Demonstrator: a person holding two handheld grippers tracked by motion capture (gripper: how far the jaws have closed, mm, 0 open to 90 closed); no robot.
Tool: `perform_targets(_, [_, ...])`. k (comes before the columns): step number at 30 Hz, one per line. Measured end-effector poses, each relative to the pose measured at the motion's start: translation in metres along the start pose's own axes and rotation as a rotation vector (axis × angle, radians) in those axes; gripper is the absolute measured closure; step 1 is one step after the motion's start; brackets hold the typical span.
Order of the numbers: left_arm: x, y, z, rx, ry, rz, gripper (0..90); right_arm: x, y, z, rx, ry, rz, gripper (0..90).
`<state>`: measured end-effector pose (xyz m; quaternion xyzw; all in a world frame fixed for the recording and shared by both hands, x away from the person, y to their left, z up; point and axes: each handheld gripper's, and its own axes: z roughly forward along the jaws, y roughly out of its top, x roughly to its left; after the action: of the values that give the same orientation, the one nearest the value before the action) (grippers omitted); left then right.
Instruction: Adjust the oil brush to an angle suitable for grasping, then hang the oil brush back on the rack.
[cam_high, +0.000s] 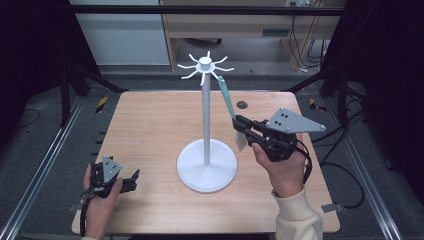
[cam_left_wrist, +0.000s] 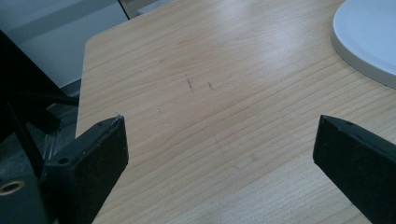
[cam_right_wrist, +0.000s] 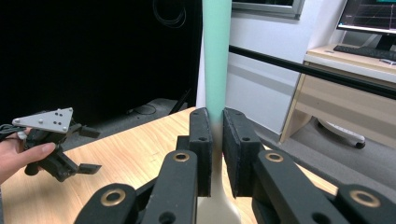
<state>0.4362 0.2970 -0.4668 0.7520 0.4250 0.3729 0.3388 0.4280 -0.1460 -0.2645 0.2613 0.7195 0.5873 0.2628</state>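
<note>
A white stand (cam_high: 206, 120) with a round base (cam_high: 206, 172) and a ring of hooks (cam_high: 205, 64) on top rises from the middle of the wooden table (cam_high: 150, 125). My right gripper (cam_high: 239, 125) is shut on a utensil with a teal handle (cam_high: 226, 97) and a whitish lower end (cam_high: 240, 141), held nearly upright just right of the pole. Its top reaches one hook; whether it hangs there I cannot tell. In the right gripper view the handle (cam_right_wrist: 217, 60) runs up between the closed jaws of the right gripper (cam_right_wrist: 217, 126). My left gripper (cam_high: 134, 181) rests open and empty at the front left.
The stand's base (cam_left_wrist: 369, 37) lies ahead and right of the left gripper (cam_left_wrist: 219, 144). A small dark round spot (cam_high: 242, 104) marks the table's far right. A black bar (cam_right_wrist: 303, 67) and a desk with a keyboard (cam_right_wrist: 364, 51) stand beyond the table.
</note>
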Motion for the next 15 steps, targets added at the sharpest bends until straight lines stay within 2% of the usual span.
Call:
perform_targets(5, [-0.001, 0.000, 0.001, 0.006, -0.006, 0.003, 2.9, 0.003, 0.000, 0.009, 0.010, 0.005, 0.007, 82.5])
perform_targets(15, [-0.001, -0.001, 0.001, 0.009, -0.007, 0.006, 2.9, 0.003, 0.000, 0.020, 0.014, -0.016, 0.016, 82.5])
